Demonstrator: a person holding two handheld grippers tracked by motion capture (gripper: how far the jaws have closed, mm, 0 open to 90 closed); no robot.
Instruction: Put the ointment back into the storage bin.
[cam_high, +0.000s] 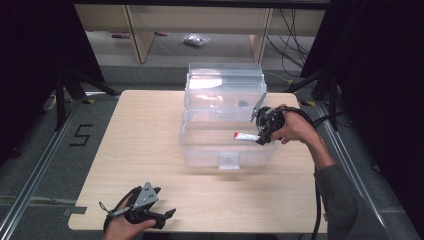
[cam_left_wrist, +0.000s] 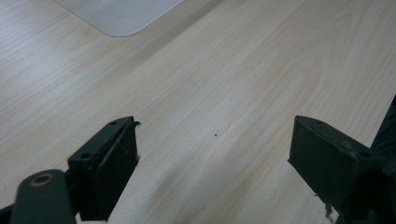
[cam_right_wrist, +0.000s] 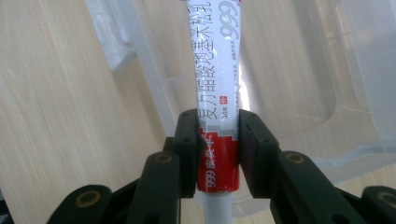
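Observation:
A red and white tube (cam_high: 246, 136) (cam_right_wrist: 217, 84) with printed characters is clamped between the jaws of my right gripper (cam_high: 261, 138) (cam_right_wrist: 218, 140). The gripper holds it level over the open clear plastic box (cam_high: 200, 150) (cam_right_wrist: 299, 84) at the table's middle, at the box's right side. My left gripper (cam_high: 167, 216) (cam_left_wrist: 215, 163) rests near the table's front left edge, jaws wide apart with bare wood between them.
The box's clear lid (cam_high: 225, 80) stands up behind it. The light wooden table (cam_high: 140, 145) has free room on its left half and along the front. Black tripod legs (cam_high: 70, 85) stand off the table's far corners.

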